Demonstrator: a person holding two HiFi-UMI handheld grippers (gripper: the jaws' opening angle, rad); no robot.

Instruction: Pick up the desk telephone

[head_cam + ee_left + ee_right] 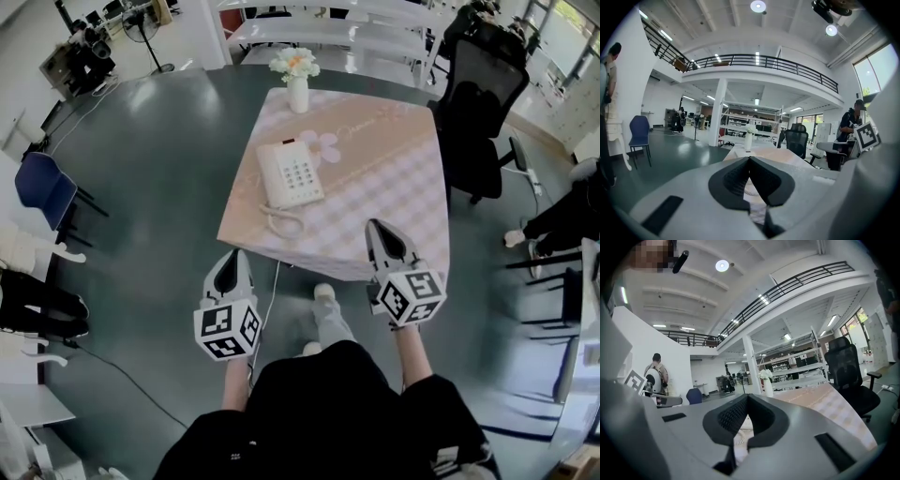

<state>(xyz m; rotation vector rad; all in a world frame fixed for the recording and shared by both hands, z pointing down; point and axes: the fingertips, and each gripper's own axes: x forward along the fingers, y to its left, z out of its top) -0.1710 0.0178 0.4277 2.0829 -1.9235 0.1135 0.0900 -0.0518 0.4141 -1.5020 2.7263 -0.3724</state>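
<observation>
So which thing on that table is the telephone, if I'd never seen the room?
Find the pink-checked table in the middle of the room. On its left half lies the desk telephone. It is flat and white, with a keypad and a coiled cord, unlike the upright vase of flowers at the far edge.

Desk telephone (291, 173) lettering apparently too small

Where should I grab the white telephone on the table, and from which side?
Probably the telephone body, by its two long sides, from the near table edge. It lies flat, pointing away; the handset sits along its left, the coiled cord in front.
</observation>
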